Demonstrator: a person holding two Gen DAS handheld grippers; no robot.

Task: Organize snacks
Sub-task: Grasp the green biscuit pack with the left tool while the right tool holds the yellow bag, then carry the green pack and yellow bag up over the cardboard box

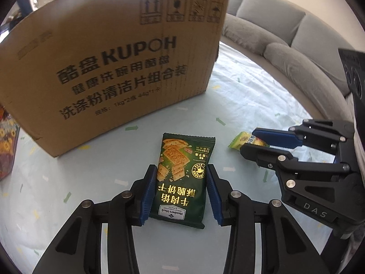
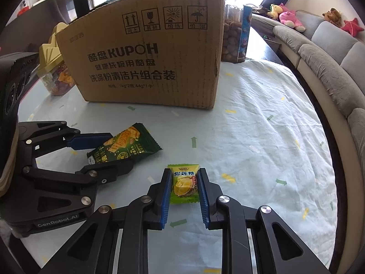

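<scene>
A dark green cracker packet [image 1: 180, 178] lies on the table between the blue pads of my left gripper [image 1: 181, 171], which touch both its sides. It also shows in the right wrist view [image 2: 123, 146], with the left gripper [image 2: 109, 150] around it. A small green durian candy [image 2: 184, 183] lies between the pads of my right gripper [image 2: 184, 173], which press its sides. In the left wrist view the candy [image 1: 241, 140] is partly hidden by the right gripper [image 1: 251, 141]. A brown KUPOH cardboard box [image 2: 155, 61] stands behind, top open.
The table has a pale patterned cloth [image 2: 262, 137]. A snack jar with a yellow lid [image 2: 54, 68] stands left of the box, a clear nut container [image 2: 235, 38] behind its right corner. A grey sofa [image 2: 330, 64] curves along the right edge.
</scene>
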